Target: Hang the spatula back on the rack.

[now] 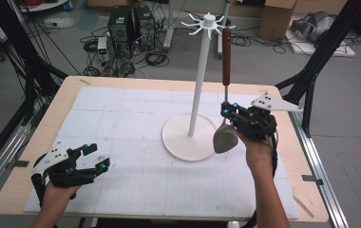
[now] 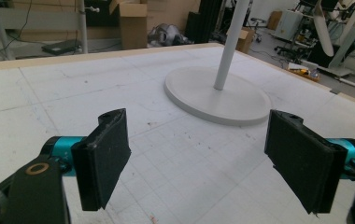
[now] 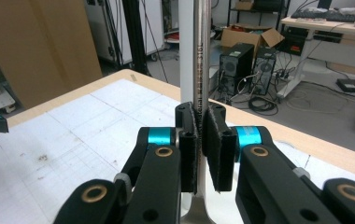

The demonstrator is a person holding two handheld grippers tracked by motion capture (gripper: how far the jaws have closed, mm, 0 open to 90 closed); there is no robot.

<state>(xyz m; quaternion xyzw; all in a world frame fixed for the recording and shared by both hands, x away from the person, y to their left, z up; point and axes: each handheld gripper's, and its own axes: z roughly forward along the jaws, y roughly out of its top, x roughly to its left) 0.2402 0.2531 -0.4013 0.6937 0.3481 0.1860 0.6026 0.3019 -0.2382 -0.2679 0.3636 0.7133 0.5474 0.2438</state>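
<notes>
A wooden-edged table point(image 1: 283, 142) topped with a white gridded mat carries a white hanging stand point(image 1: 198, 85), a thin pole on a round disc base with a ring of short pegs at its top. The base sits right of the table's middle, toward the far edge.

The right gripper point(image 1: 227, 110) is held above the table near its right edge, just right of the stand's base. Its jaws are clenched on the thin steel shank of a metal ladle with a dark red-brown handle point(image 1: 226, 57). The ladle stands upright: handle up, reaching close to the pegs, and the grey bowl hanging below the jaws, over the rim of the base. In the right gripper view the shank point(image 3: 200, 70) runs straight up between the two black pads, with the stand's pole right behind it.

The left gripper point(image 1: 96, 156) rests low near the table's near left corner, well apart from the stand. Its jaws are spread wide and hold nothing; the left gripper view shows the base point(image 2: 217, 95) beyond them.
</notes>
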